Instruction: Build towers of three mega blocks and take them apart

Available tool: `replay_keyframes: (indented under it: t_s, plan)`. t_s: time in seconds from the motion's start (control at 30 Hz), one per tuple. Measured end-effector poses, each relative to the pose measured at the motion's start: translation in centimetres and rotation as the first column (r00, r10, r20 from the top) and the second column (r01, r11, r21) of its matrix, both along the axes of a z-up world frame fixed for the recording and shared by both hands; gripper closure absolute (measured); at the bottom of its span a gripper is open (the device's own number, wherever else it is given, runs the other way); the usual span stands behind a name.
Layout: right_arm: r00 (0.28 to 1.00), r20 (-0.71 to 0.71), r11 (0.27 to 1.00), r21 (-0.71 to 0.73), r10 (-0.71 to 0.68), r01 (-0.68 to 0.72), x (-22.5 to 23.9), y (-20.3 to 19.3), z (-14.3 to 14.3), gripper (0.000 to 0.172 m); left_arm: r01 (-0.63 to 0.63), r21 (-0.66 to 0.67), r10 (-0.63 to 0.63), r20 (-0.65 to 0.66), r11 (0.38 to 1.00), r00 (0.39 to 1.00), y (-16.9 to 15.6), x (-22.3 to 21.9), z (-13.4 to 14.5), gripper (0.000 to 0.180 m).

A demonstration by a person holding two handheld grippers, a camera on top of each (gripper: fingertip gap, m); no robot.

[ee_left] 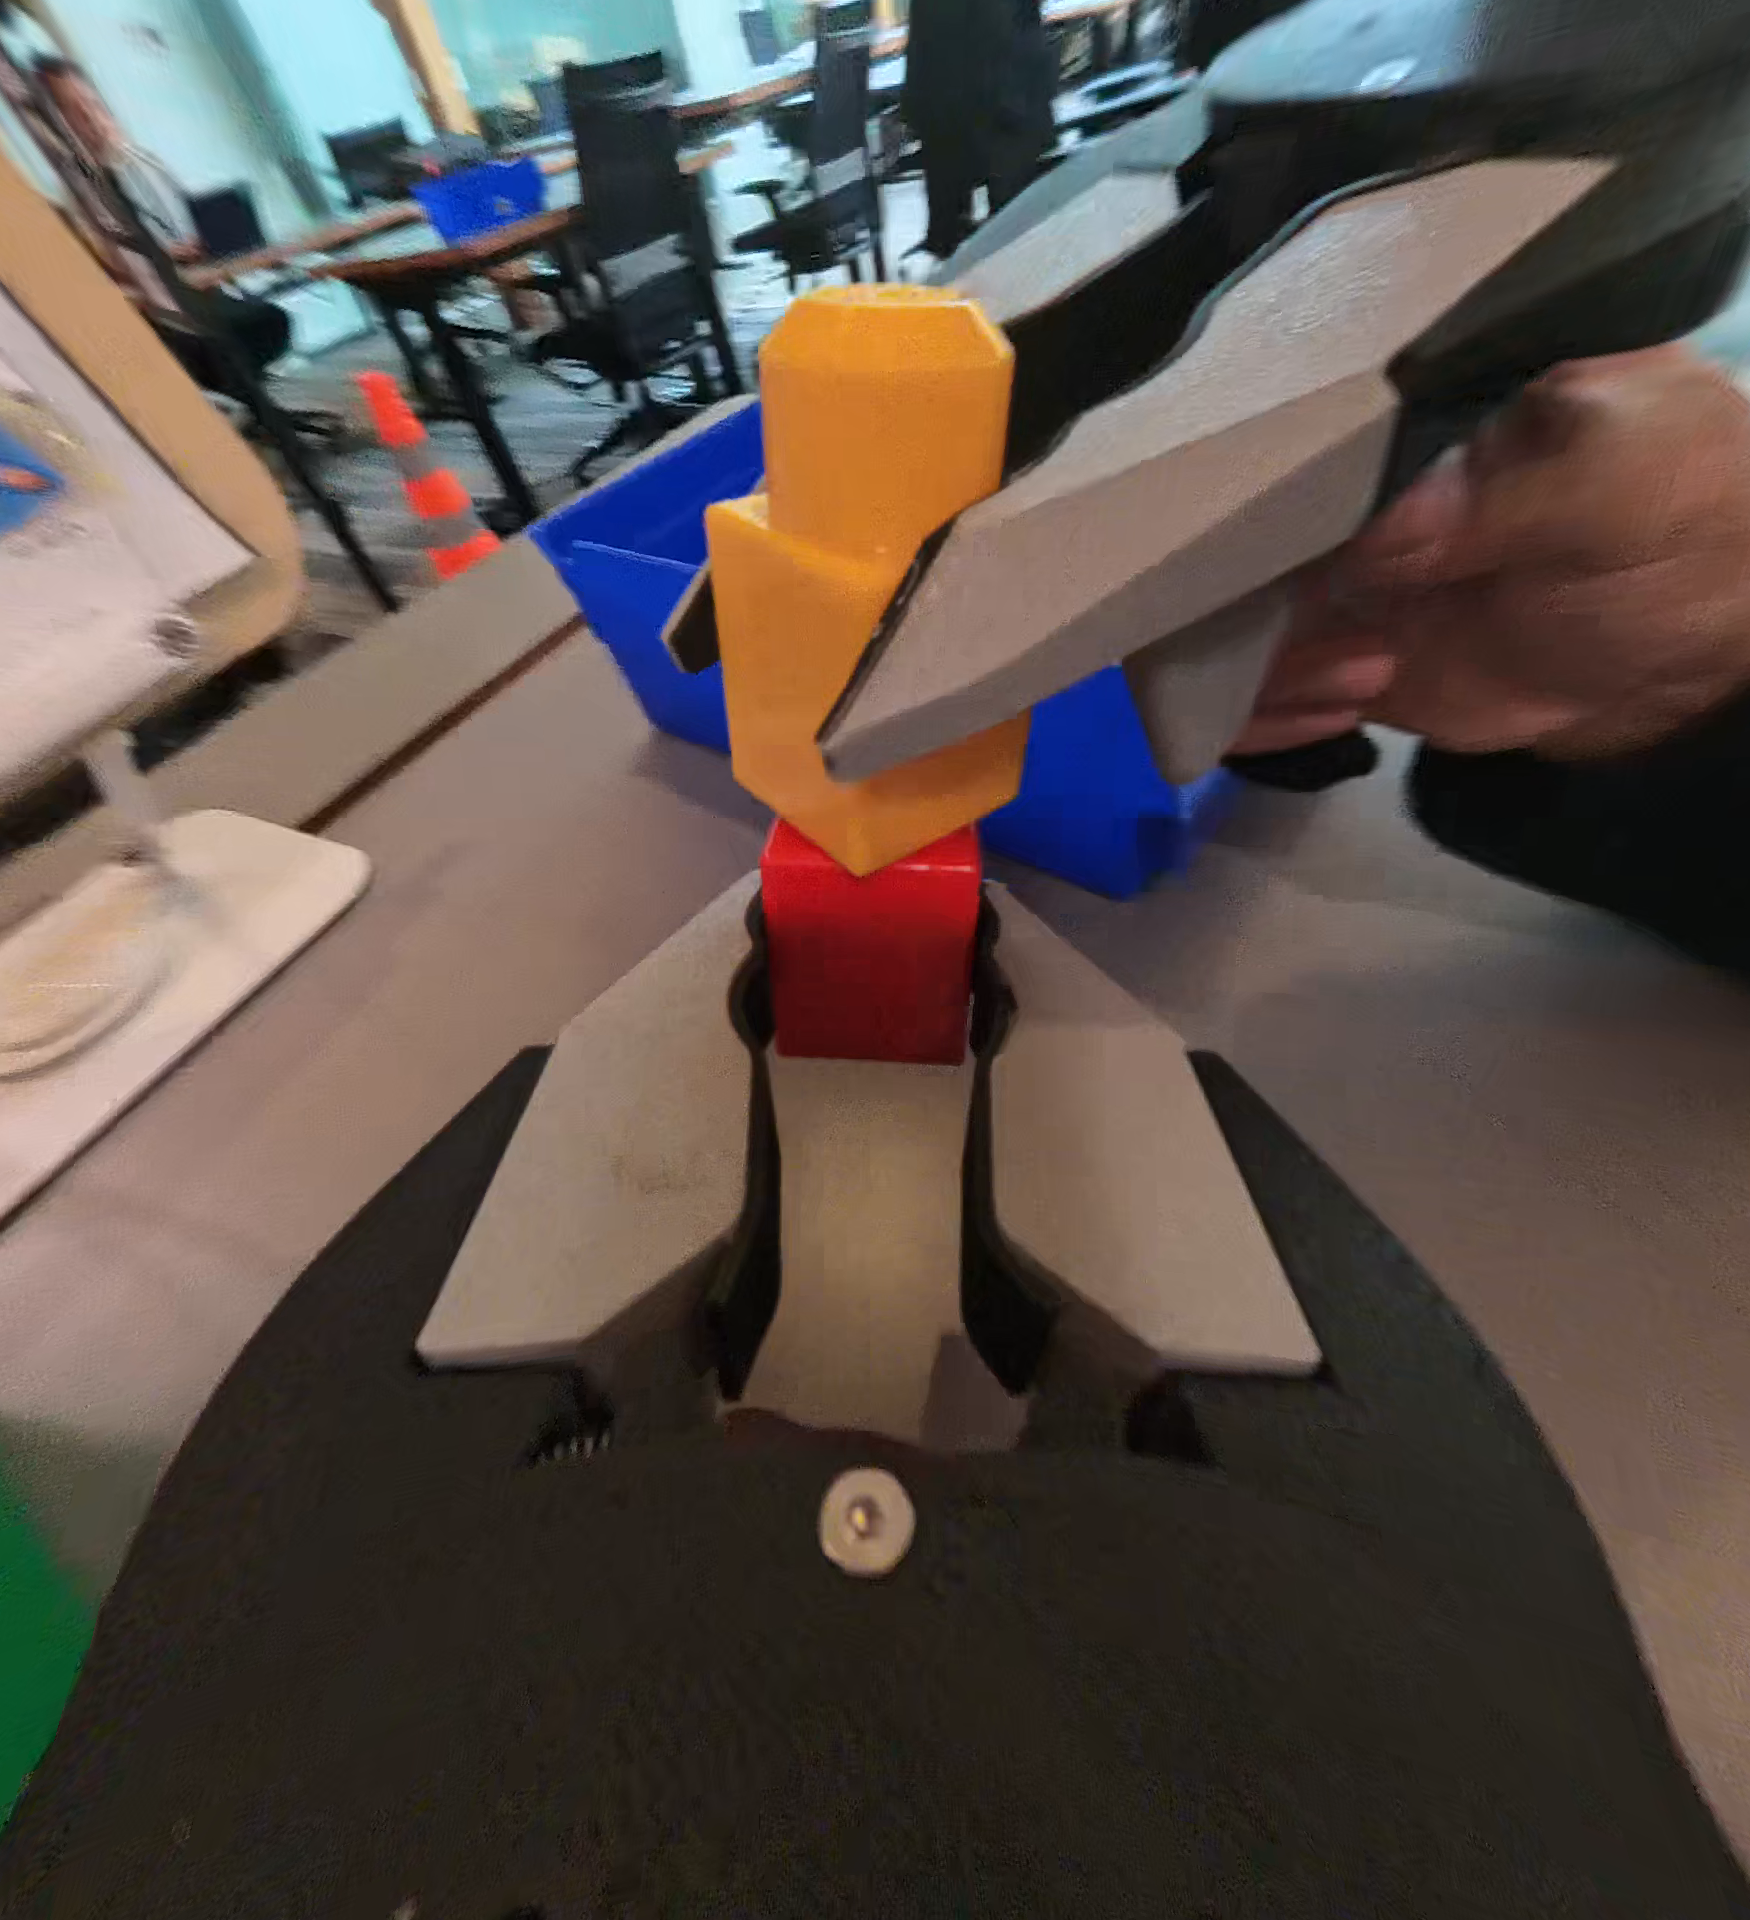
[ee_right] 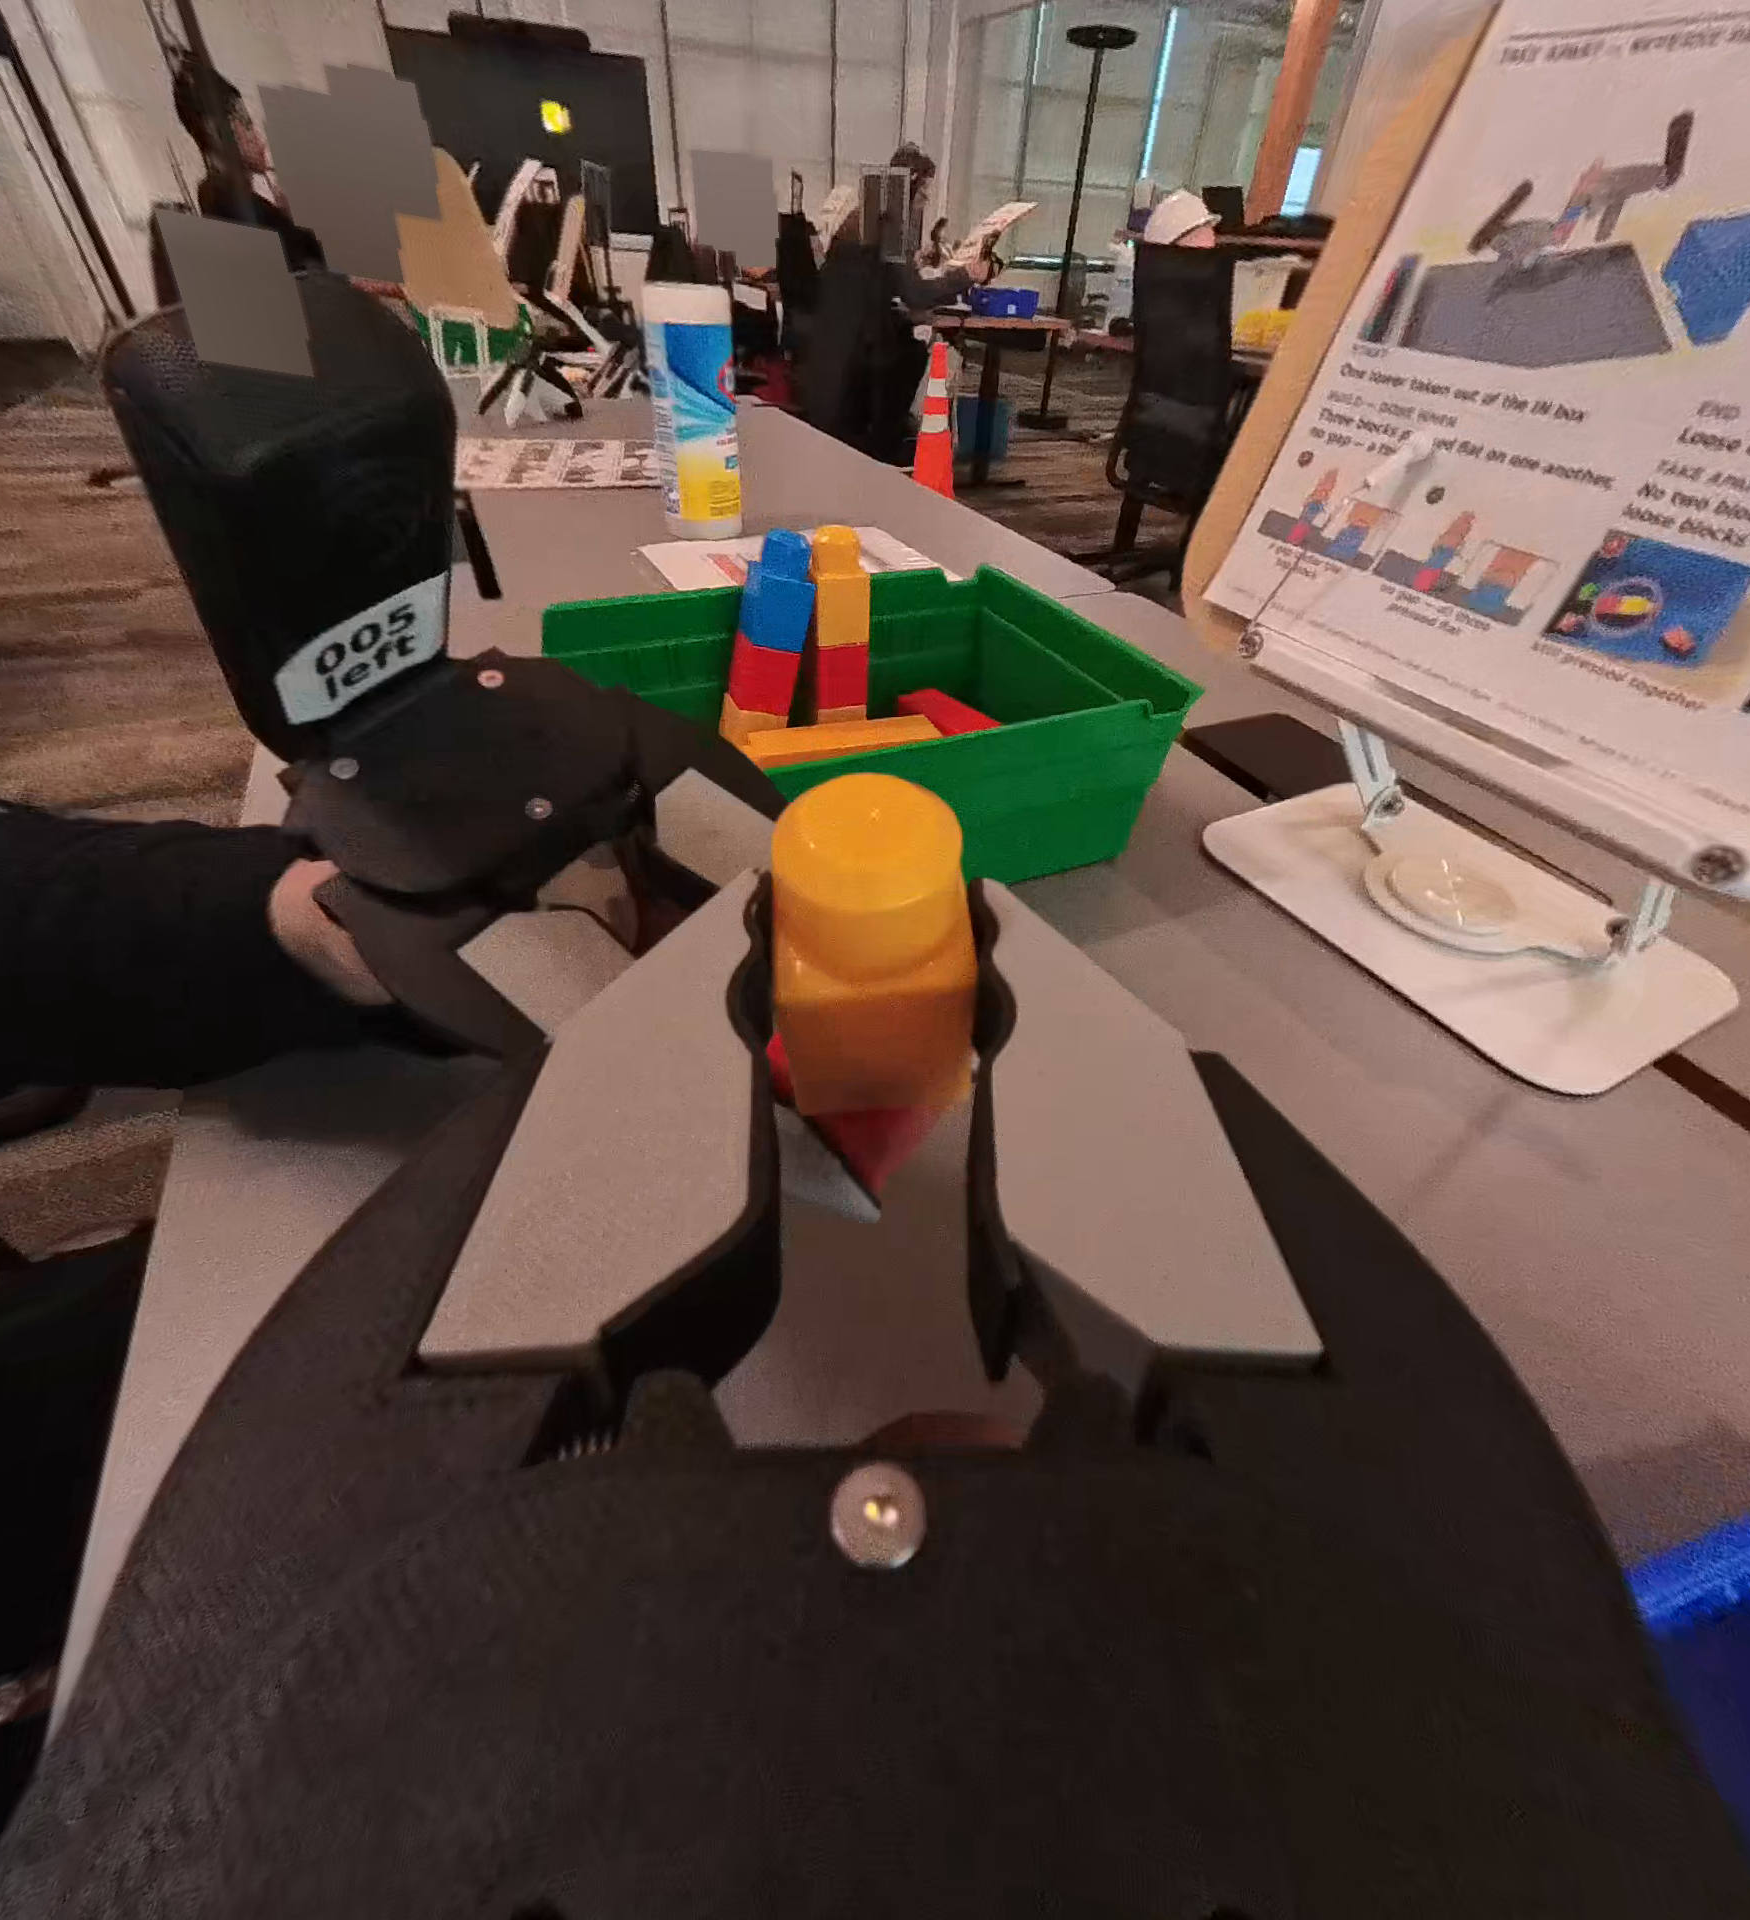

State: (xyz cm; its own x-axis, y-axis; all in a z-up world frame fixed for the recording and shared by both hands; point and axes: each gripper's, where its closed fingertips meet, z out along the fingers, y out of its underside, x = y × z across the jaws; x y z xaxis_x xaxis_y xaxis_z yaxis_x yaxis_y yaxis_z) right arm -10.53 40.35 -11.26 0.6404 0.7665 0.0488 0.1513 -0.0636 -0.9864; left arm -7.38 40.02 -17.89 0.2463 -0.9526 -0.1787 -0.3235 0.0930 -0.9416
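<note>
Two hand-held grippers meet over the grey table [ee_right: 1473, 1195], and between them stand two loose blocks: one red block [ee_left: 871, 956] at the bottom and one orange block [ee_left: 850, 665] on top of it, turned corner-on and tilted so that it sits askew on the red one rather than square. The left gripper [ee_left: 871, 966] lies low over the table, and its two fingers are closed partway onto the red block, one pad pressing each side. The right gripper [ee_right: 871, 977] reaches in higher, from the right in the left wrist view, and its two fingers are likewise closed partway onto the body of the orange block, just under its round stud. Two bins stand on the table: one blue bin [ee_left: 642, 582] just behind the two blocks and one green bin [ee_right: 1058, 790] beyond them in the right wrist view. In the green bin two built towers [ee_right: 798, 634] stand leaning together (one topped blue, the other orange, both with red in the middle), and beside them lie further orange and red blocks whose number I cannot tell. One instruction board [ee_right: 1577, 416] on a white stand sits to the side, and one spray bottle [ee_right: 694, 416] stands farther back on the table.
</note>
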Motion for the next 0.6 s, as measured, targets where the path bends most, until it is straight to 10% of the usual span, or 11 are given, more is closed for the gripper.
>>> replay_keyframes:
  t_s: [0.1,0.17,0.23,0.33,0.4,0.5,0.6]
  plan:
    - [0.959,-0.129,0.966,-0.024,0.253,-0.258,-1.4,-3.2,1.2,0.138,0.228,-0.161,-0.219,0.073,0.960,0.973,-3.8,0.6,0.3,0.147]
    - [0.815,-0.427,0.907,0.029,0.392,-0.421,0.6,-5.0,5.2,0.138,0.478,-0.361,-0.409,0.254,0.801,0.876,-7.5,0.2,2.5,0.147]
    - [0.780,-0.563,0.957,0.085,0.275,-0.276,5.0,-3.5,7.5,0.138,0.575,-0.433,-0.432,0.389,0.694,0.814,-8.0,-0.5,4.3,0.147]
    - [0.892,-0.295,0.935,-0.008,-0.342,0.355,13.9,1.8,4.2,0.138,0.409,-0.393,-0.308,0.295,0.824,0.904,-4.8,-0.4,3.1,0.147]
    - [0.775,-0.023,0.773,-0.088,-0.632,0.628,19.7,3.5,-0.2,0.137,0.350,-0.373,-0.276,0.240,0.859,0.931,-4.0,-0.2,2.1,0.146]
    - [0.750,0.124,0.716,-0.232,-0.650,0.659,21.1,4.4,-4.7,0.128,0.284,-0.357,-0.241,0.160,0.890,0.957,-3.6,0.4,0.6,0.146]
    - [0.926,-0.081,0.921,-0.162,-0.369,0.353,14.5,3.1,-0.9,0.119,0.260,-0.319,-0.236,0.113,0.911,0.965,-3.6,0.7,-0.2,0.146]
